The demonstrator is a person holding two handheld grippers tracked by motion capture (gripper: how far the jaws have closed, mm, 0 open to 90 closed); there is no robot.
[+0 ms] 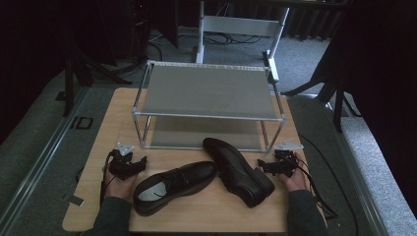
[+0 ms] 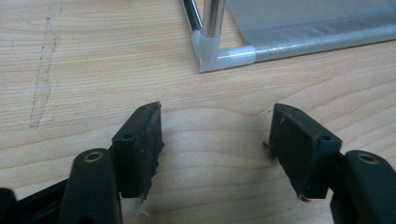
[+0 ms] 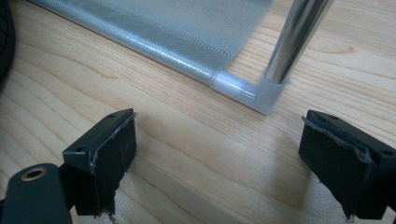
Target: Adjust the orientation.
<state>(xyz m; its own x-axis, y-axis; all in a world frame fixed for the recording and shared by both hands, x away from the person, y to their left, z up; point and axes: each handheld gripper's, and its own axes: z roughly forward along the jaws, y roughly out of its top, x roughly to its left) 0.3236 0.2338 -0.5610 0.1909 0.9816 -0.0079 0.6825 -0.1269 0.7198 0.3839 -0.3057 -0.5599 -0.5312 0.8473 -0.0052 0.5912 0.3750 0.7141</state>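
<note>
My left gripper rests on the tabletop, jaws spread wide with bare wood between them — nothing held. My right gripper lies likewise, jaws wide apart and empty. Both point toward the shoe rack, whose near corner joints sit just ahead of each pair of jaws: the left corner and the right corner.

Between my two grippers lie two black shoes. The left shoe rests on its sole, opening up, its heel just beside my left jaws. The right shoe lies angled, toe toward the rack, heel close to my right jaws. Their toes nearly meet.

Judgement: each shoe sits within easy reach of one gripper — a start position, presumably for lifting the pair onto the rack's shelves. Both shelves are unoccupied.
</note>
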